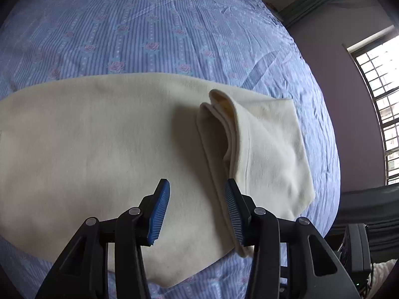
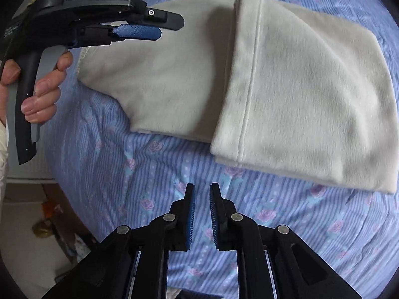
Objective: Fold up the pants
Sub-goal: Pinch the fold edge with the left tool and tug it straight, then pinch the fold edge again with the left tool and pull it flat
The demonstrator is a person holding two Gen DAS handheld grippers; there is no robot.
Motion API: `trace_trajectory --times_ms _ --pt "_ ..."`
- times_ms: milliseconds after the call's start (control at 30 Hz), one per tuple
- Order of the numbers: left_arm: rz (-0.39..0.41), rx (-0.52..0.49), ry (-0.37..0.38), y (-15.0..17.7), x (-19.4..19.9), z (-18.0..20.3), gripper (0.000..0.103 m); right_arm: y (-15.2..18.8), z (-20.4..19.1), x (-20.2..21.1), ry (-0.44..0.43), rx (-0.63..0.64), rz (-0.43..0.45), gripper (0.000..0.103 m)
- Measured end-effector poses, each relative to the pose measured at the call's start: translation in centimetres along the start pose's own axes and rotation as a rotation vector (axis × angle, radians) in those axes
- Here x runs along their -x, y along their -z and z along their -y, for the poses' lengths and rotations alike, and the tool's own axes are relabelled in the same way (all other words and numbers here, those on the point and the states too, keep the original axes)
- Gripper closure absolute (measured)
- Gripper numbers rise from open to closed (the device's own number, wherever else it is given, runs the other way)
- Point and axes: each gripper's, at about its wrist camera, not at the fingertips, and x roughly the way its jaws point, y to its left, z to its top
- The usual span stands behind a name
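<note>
Cream fleece pants lie flat on the bed, with one end folded back over the rest; the folded flap has a raised, looped edge. My left gripper is open and empty, hovering just above the pants beside the fold's edge. In the right wrist view the pants and folded flap lie ahead. My right gripper is open a little and empty, over the bedsheet short of the flap's near edge. The left gripper shows at upper left, held in a hand.
The bed has a blue striped sheet with pink roses. A window and dark curtain are to the right. The bed's edge, floor and clutter show at lower left in the right wrist view.
</note>
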Motion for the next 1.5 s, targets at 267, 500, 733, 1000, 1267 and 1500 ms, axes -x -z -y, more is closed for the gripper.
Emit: trace_trajectory --times_ms 267,500,733,1000,1267,1500 --pt "-0.015 0.059 0.122 -5.3 -4.5 2.1 0.056 2.3 6.3 2.7 -0.074 -0.405 0.141 0.061" --pt "-0.032 0.223 0.172 -6.5 -7.6 0.6 0.057 2.0 9.4 3.2 -0.198 -0.626 0.189 0.061" --pt "-0.034 0.381 0.190 -7.3 -9.7 -1.0 0.070 1.4 10.0 -1.2 -0.276 -0.713 0.131 0.061" --pt "0.104 0.221 0.245 -8.0 -3.1 1.2 0.089 0.8 9.5 -2.2 -0.302 -0.682 0.125 0.064" --pt "0.030 0.157 0.050 -11.4 -5.0 -1.1 0.084 -2.0 6.7 -2.4 -0.331 -0.608 0.114 0.067" --pt "0.111 0.067 -0.145 -8.1 -0.9 -1.6 0.029 -2.3 5.9 -1.5 -0.299 -0.584 0.060 0.067"
